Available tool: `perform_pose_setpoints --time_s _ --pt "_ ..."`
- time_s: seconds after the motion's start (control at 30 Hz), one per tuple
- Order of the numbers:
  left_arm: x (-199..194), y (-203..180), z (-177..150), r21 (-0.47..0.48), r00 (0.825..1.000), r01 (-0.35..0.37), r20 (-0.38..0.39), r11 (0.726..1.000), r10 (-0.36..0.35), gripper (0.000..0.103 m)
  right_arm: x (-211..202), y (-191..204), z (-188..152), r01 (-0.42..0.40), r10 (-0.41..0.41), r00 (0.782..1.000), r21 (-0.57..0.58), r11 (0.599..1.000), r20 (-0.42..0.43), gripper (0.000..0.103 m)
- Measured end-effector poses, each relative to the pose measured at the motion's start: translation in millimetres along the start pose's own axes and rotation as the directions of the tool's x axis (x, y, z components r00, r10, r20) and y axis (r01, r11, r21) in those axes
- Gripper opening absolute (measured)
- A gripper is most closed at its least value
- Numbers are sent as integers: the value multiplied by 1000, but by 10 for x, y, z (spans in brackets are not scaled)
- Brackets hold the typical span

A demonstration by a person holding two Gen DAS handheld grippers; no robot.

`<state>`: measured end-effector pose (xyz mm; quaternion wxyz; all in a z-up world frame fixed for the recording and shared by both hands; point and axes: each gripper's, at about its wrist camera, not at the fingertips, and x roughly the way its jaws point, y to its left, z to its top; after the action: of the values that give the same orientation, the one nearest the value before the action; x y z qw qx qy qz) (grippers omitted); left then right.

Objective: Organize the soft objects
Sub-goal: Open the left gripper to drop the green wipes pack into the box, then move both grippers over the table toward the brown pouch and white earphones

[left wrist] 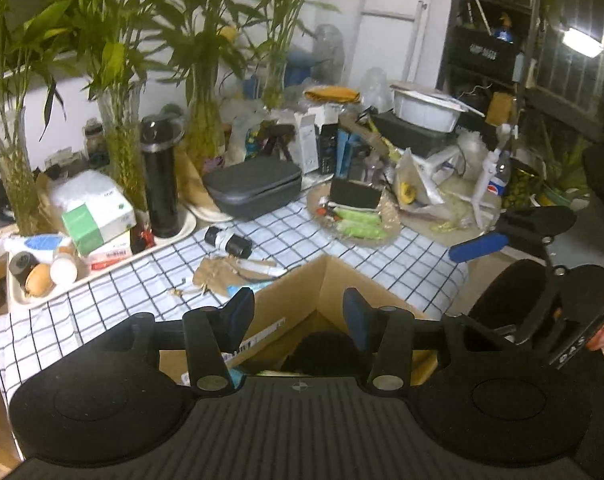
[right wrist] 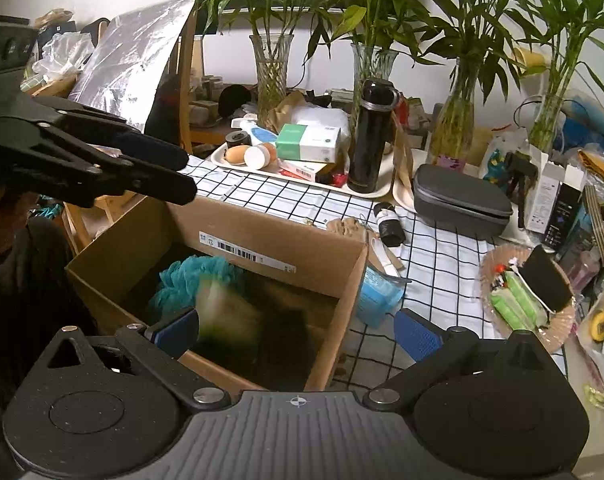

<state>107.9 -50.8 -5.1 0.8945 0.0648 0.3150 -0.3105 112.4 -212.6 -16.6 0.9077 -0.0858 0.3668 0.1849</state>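
Note:
An open cardboard box [right wrist: 262, 248] stands on the checked tablecloth. Inside it lie a teal mesh pouf [right wrist: 190, 276] and something dark [left wrist: 325, 352]. A blurred green and white soft thing [right wrist: 222, 312] is over the box's inside, just beside one blue pad of my right gripper [right wrist: 298, 332], which stands wide open and grips nothing. My left gripper [left wrist: 298, 314] hovers over the box's near corner [left wrist: 321, 280], open and empty. It shows from the side in the right wrist view [right wrist: 188, 176]. Green sponges [right wrist: 517, 300] lie on a plate at the right.
A blue packet [right wrist: 377, 292] leans against the box's right side. Behind it are a grey zip case [right wrist: 461, 196], a black flask [right wrist: 369, 136], a tray [right wrist: 302, 178] of small items, glass vases [right wrist: 270, 68] with bamboo, and a black roll [right wrist: 389, 224].

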Motion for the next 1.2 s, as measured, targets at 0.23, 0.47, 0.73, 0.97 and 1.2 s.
perform_pose_setpoints --time_s 0.23,0.47,0.73,0.97,1.2 --pt "-69 145 -55 -21 996 -65 -65 998 63 48 -1 -62 -67 5 -5 1000 16 1000 -15 103" --pt "-165 314 -149 -25 985 -130 -114 991 126 49 33 -85 -64 -7 7 1000 35 999 -14 103" --pt "-297 481 -165 -74 982 -152 -126 986 142 49 87 -70 -25 -17 17 1000 30 999 -12 103" --pt "-412 450 77 -90 979 -177 -123 980 165 49 97 -74 42 -20 20 1000 15 1000 2 103" --pt "-475 397 398 -96 985 -154 -96 983 145 49 52 -180 129 -23 22 999 20 1000 26 103"
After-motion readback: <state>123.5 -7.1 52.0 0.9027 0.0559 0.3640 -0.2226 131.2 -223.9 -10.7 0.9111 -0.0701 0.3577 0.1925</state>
